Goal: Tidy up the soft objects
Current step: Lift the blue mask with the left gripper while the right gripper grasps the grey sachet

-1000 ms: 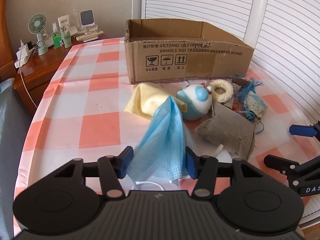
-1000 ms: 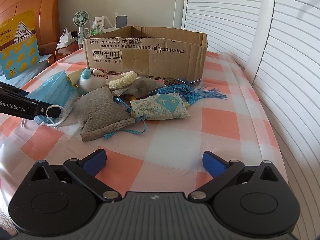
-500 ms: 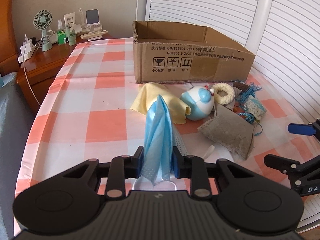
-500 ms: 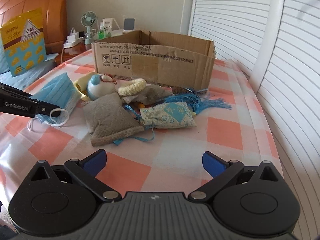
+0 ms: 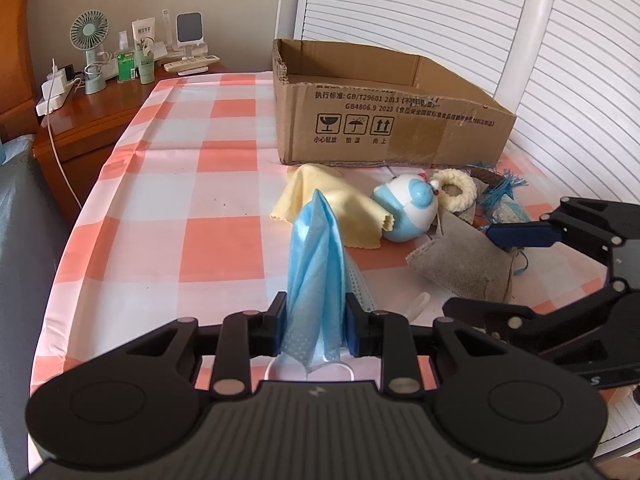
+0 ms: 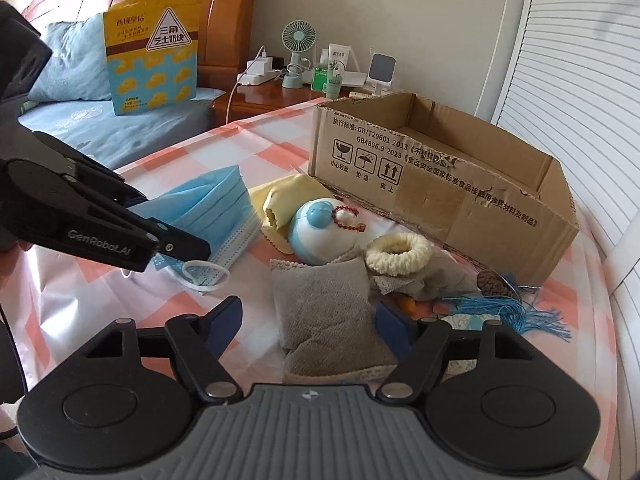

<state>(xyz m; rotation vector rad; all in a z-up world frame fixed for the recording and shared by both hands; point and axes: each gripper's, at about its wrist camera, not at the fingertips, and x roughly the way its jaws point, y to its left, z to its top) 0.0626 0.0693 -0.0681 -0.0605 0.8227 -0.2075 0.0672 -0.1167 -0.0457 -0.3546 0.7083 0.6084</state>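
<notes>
My left gripper (image 5: 314, 326) is shut on a blue face mask (image 5: 316, 260), which stands pinched upright between its pads; the mask also shows in the right wrist view (image 6: 208, 208). My right gripper (image 6: 308, 322) is open, its jaws on either side of a grey fabric pouch (image 6: 328, 312), which also shows in the left wrist view (image 5: 464, 260). Beyond lie a yellow cloth (image 5: 332, 204), a blue-and-white round plush (image 5: 408, 212), a cream ring (image 6: 398, 254), a blue tassel sachet (image 6: 508, 312) and an open cardboard box (image 5: 384, 112).
The checked tablecloth (image 5: 200, 184) covers the table. A wooden nightstand (image 5: 100, 108) with a fan, bottles and chargers stands at the far left. White shutters (image 5: 580, 60) line the right. A bed with a yellow bag (image 6: 152, 52) lies left in the right wrist view.
My left gripper closed on the blue mask, squeezing it narrow, and lifted slightly. My right gripper moved forward and left, its open jaws now around the grey pouch.
</notes>
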